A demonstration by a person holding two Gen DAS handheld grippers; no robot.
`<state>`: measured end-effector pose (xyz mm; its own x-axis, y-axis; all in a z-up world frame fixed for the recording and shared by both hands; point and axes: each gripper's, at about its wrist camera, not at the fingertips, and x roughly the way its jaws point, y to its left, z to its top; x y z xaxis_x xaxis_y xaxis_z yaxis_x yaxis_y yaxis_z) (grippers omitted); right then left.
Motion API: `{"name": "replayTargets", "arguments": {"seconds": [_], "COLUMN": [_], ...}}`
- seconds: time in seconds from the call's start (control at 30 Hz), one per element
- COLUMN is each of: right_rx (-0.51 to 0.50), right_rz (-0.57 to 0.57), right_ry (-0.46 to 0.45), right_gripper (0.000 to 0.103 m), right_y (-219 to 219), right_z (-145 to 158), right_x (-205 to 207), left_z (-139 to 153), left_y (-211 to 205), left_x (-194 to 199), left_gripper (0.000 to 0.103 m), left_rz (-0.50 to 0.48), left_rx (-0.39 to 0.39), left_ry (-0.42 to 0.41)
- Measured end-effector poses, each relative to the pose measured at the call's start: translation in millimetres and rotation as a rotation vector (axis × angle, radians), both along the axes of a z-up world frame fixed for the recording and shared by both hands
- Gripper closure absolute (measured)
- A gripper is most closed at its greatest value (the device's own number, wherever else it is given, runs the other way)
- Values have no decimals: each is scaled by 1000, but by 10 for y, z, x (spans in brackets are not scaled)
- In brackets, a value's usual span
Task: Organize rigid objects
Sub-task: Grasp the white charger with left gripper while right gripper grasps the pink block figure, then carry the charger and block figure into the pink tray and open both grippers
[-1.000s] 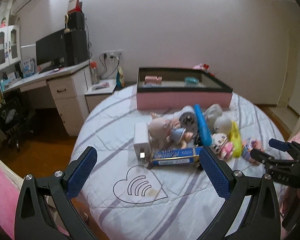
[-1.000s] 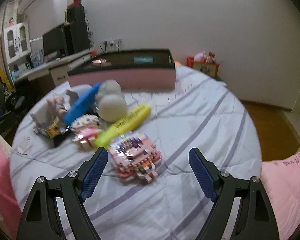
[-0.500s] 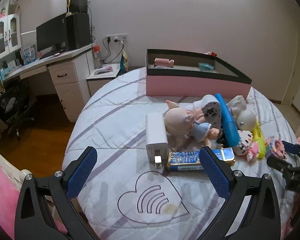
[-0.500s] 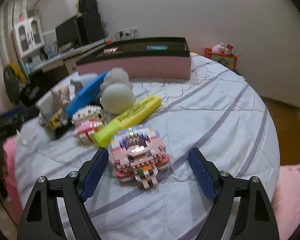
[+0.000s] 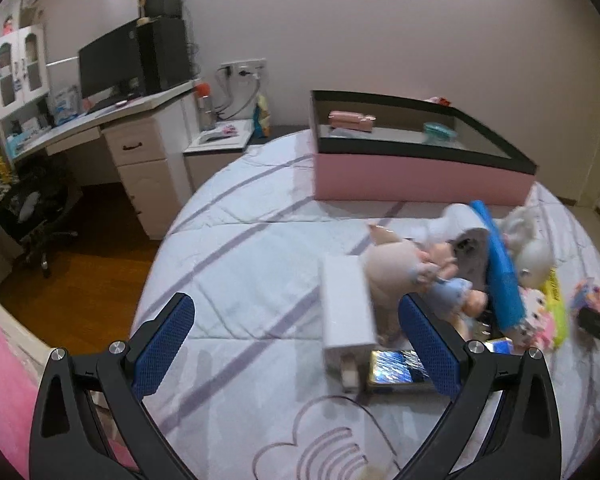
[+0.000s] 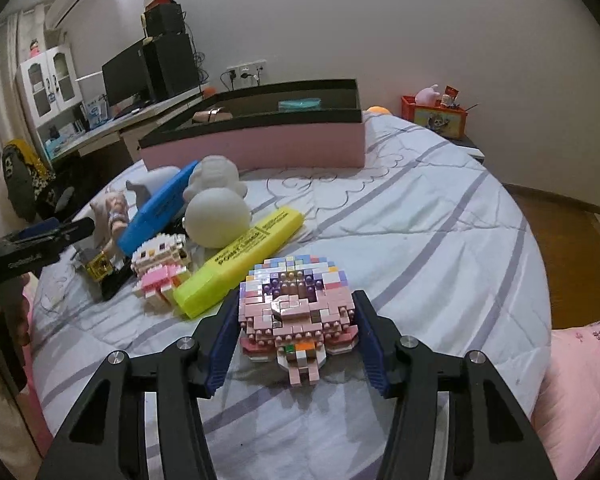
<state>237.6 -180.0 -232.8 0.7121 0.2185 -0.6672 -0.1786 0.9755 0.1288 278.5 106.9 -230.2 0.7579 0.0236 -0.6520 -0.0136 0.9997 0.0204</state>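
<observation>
Your right claw [image 6: 296, 320] has its pads against both sides of the brick toy [image 6: 296, 304] on the bed [image 6: 420, 240], grip looking set. Left claw [image 5: 296, 348] hangs wide open, empty, over the charger [image 5: 346, 312]. Next, I'd say: lift and carry to the box [image 6: 260, 142]. Clear bedspread runs rightward; the marker [image 6: 240, 256] sits just beside.

light: dim, indoor, brightest at the upper left | shadows: soft, under right gripper [image 6: 296, 340] on bed [image 6: 420, 232] | blur: left view smeared on toys [image 5: 480, 272], right view sharp | edges: fisheye bending, dark corners
</observation>
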Motion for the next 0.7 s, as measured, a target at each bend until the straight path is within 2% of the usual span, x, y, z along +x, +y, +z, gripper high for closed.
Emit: {"name": "replayTargets", "arguments": {"seconds": [0.07, 0.1, 0.13, 0.17, 0.27, 0.3, 0.47, 0.7], "right_rx": [6, 7, 6, 9, 17, 17, 19, 23], "right_rz": [-4, -8, -12, -10, -13, -12, -3, 7], "right_ry": [-6, -13, -13, -10, -14, -19, -49, -88], "right_gripper": [47, 47, 47, 47, 47, 47, 47, 47], "right_y": [-17, -21, -17, -15, -8, 1, 66, 161], "right_z": [39, 59, 72, 83, 115, 126, 235, 391], "right_x": [13, 20, 32, 48, 86, 93, 105, 142], "left_z": [-36, -64, -100, -139, -137, -128, -46, 249], "left_y": [13, 20, 20, 17, -41, -52, -85, -125], "left_x": [36, 54, 75, 77, 45, 40, -19, -136], "left_gripper": [11, 25, 34, 38, 67, 80, 80, 80], "left_rz": [-9, -14, -26, -43, -97, -117, -132, -154], "left_rx": [-7, -11, -19, -27, -24, -39, -34, -47], "left_ry": [23, 40, 64, 81, 73, 71, 52, -15]}}
